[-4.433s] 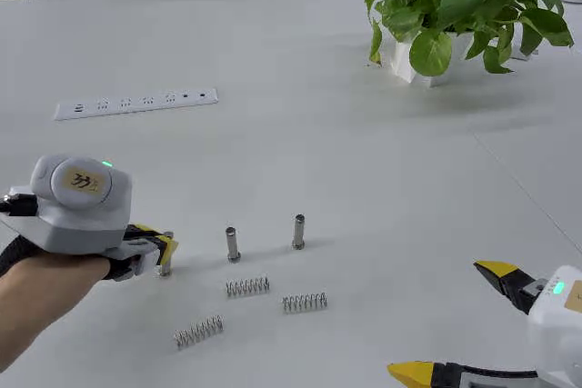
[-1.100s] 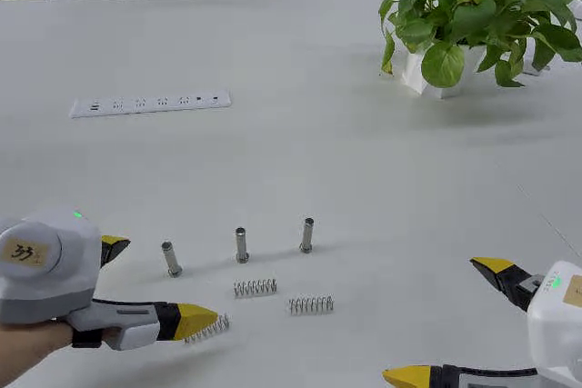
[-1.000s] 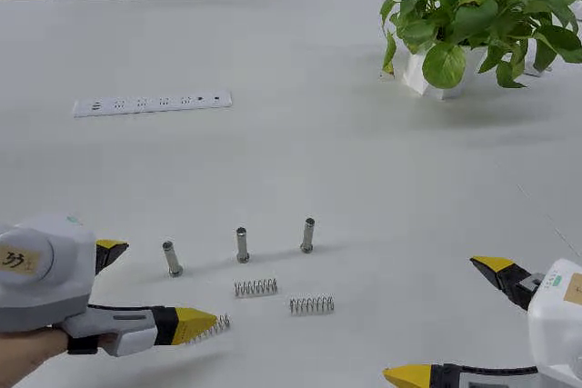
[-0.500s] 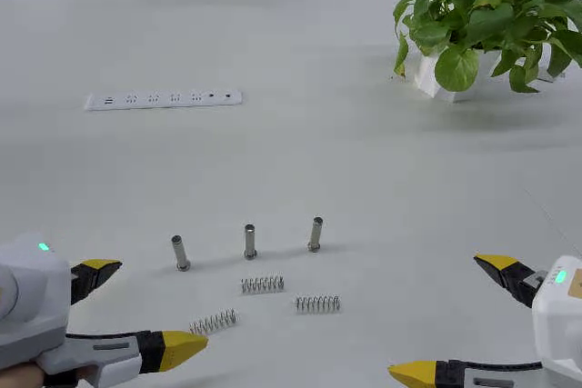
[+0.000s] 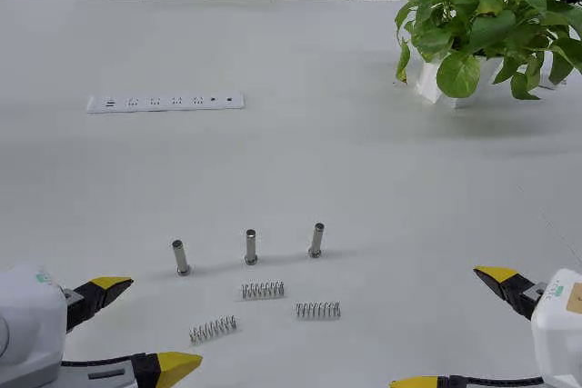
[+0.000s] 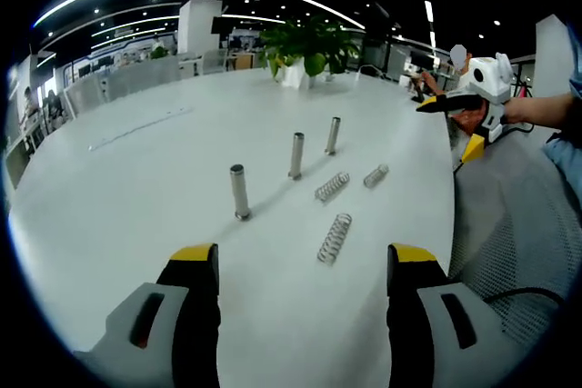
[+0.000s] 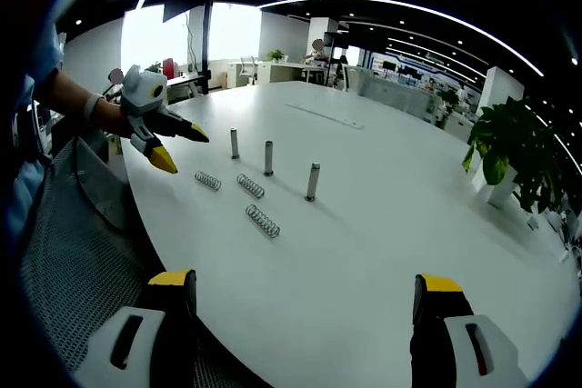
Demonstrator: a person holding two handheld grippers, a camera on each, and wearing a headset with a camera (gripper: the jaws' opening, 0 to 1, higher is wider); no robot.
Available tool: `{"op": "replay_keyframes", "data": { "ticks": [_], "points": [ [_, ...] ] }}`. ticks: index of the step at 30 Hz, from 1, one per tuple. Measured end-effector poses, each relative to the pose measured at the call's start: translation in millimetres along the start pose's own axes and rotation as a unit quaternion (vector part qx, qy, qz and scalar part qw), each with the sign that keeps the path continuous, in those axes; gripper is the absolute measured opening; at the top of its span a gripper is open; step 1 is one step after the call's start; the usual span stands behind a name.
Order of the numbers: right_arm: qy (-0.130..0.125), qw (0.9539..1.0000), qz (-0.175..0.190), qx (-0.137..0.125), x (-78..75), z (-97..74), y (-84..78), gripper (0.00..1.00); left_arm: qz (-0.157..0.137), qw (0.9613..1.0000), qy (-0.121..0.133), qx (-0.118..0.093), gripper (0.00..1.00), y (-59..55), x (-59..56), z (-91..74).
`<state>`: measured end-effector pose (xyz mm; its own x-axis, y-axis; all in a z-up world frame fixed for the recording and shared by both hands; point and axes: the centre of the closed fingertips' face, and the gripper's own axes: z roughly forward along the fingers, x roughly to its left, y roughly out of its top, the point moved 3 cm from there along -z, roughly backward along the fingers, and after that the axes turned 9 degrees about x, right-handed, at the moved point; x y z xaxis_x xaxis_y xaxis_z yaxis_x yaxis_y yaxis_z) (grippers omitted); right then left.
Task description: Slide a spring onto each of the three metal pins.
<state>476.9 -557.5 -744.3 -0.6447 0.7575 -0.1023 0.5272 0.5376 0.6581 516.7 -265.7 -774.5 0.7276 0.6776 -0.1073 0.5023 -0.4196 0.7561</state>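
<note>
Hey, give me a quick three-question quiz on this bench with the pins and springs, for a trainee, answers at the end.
1. Fill in: ___ springs lie flat on the table, nearer the person than the row of pins.
2. True or false: one pin already wears a spring.
3. The left gripper is: A) shut on a spring; B) open, holding nothing; C) shut on a pin.
Key: 1 three; 2 false; 3 B.
</note>
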Motion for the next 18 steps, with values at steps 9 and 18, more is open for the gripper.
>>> {"op": "replay_keyframes", "data": {
  "ticks": [9, 18],
  "points": [
    [0.001, 1.0, -0.001, 0.005, 1.6, 1.1, -0.1, 0.99, 0.035, 0.9992, -0.012, 0.014, 0.46, -11.8, -3.7, 16.9],
    [-0.001, 1.0, 0.004, 0.009, 3.8, 0.5, -2.6, 0.99, 0.048, 0.9984, -0.027, 0.015, 0.24, -12.8, -8.3, 26.2]
  ]
}}
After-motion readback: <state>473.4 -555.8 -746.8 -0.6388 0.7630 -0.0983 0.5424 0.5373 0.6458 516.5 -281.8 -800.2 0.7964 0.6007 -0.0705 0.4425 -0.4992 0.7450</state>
